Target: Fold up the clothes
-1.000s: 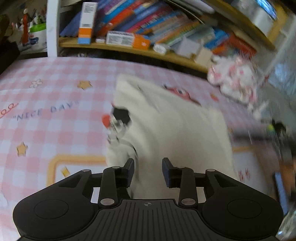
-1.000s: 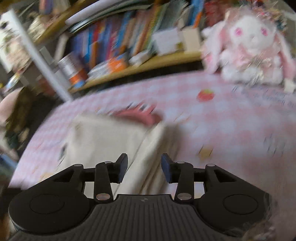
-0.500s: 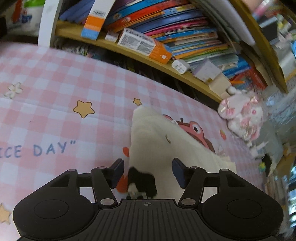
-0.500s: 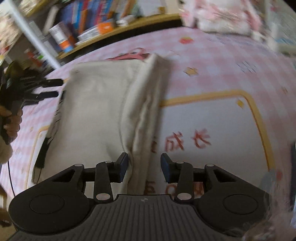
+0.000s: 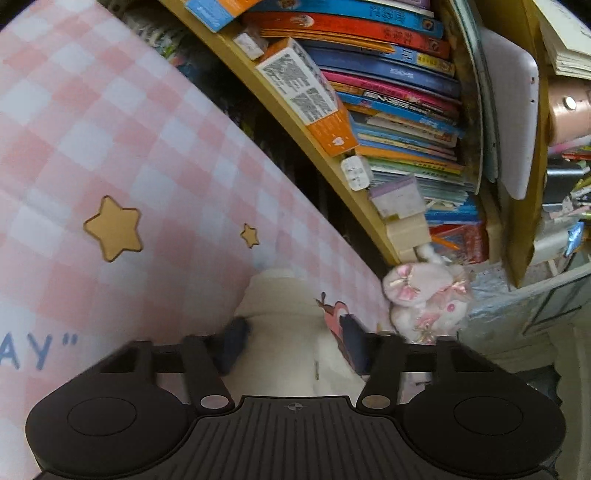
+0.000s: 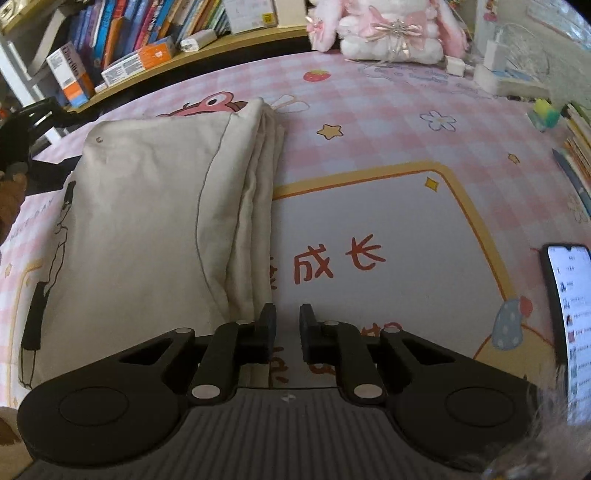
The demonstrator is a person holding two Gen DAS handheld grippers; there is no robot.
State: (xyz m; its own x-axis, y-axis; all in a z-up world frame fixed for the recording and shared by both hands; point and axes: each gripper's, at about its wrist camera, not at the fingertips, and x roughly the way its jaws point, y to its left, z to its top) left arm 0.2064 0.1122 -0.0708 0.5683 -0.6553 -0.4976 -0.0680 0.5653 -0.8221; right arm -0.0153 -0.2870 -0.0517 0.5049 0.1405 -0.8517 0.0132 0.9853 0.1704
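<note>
A cream garment lies folded on the pink checked mat, its layered fold edge running along its right side. My right gripper hangs just right of the garment's near right corner, jaws a little apart with nothing between them. My left gripper is wide open over the garment's far left corner; the cloth lies between the spread fingers. The left gripper also shows at the far left in the right wrist view.
A wooden shelf of books runs along the mat's far edge. A pink plush rabbit sits at the far right. A lit phone lies at the right edge, with chargers behind.
My left gripper has moved toward the garment's far corner and opened wider. My right gripper has pulled back to the garment's near right corner, and its jaws have narrowed.
</note>
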